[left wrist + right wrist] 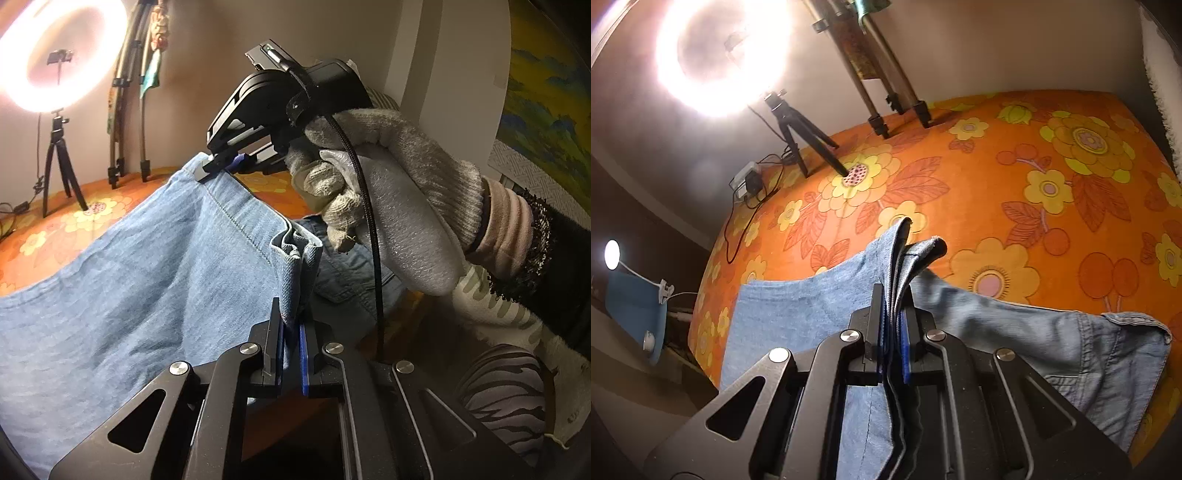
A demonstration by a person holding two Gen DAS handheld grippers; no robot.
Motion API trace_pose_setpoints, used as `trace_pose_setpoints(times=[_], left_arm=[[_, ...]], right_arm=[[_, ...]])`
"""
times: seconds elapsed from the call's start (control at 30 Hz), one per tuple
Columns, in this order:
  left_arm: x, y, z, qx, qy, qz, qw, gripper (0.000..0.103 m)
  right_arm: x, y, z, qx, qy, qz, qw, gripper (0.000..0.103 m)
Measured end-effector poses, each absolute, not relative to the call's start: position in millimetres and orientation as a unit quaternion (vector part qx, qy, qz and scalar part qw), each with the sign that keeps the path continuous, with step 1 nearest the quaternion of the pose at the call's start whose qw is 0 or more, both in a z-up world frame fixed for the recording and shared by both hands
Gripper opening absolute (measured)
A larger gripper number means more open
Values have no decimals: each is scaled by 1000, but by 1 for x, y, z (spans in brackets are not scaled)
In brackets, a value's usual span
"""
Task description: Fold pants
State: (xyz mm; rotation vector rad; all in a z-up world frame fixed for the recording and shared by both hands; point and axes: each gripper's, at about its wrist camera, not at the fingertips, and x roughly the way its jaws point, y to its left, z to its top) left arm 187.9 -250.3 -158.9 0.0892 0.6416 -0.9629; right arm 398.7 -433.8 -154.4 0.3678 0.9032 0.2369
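Both tools clamped on pants hem, lifted.
Left tool [291,332] and right tool [895,325] each pinched the pants [147,258] edge, probably to carry the fold over the bench [997,166].

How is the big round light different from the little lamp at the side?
The ring light is a large glowing hoop on a black tripod standing on the orange flowered cloth. The little lamp is a small solid disc on a white bent neck, off the cloth. Both are switched on.
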Motion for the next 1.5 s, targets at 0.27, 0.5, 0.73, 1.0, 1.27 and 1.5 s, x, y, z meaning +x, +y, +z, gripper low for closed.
trace_pose_setpoints(times=[0.27,0.5,0.73,1.0,1.27,1.5], left_arm=[[187,-264,-161,47,304,-467,829,5],[184,-281,-161,48,304,-487,817,5],[186,-306,-165,55,306,-511,801,5],[191,-327,-165,64,307,-532,787,5],[202,-346,-168,78,308,-547,775,5],[202,-347,-171,87,320,-550,766,5]], right_arm=[[393,-454,-154,179,429,103,879,7],[384,-482,-155,185,426,83,882,7],[375,-511,-160,191,427,66,881,7],[364,-541,-165,197,427,51,881,7],[356,-572,-179,211,431,31,877,7],[356,-582,-197,212,439,20,873,7]])
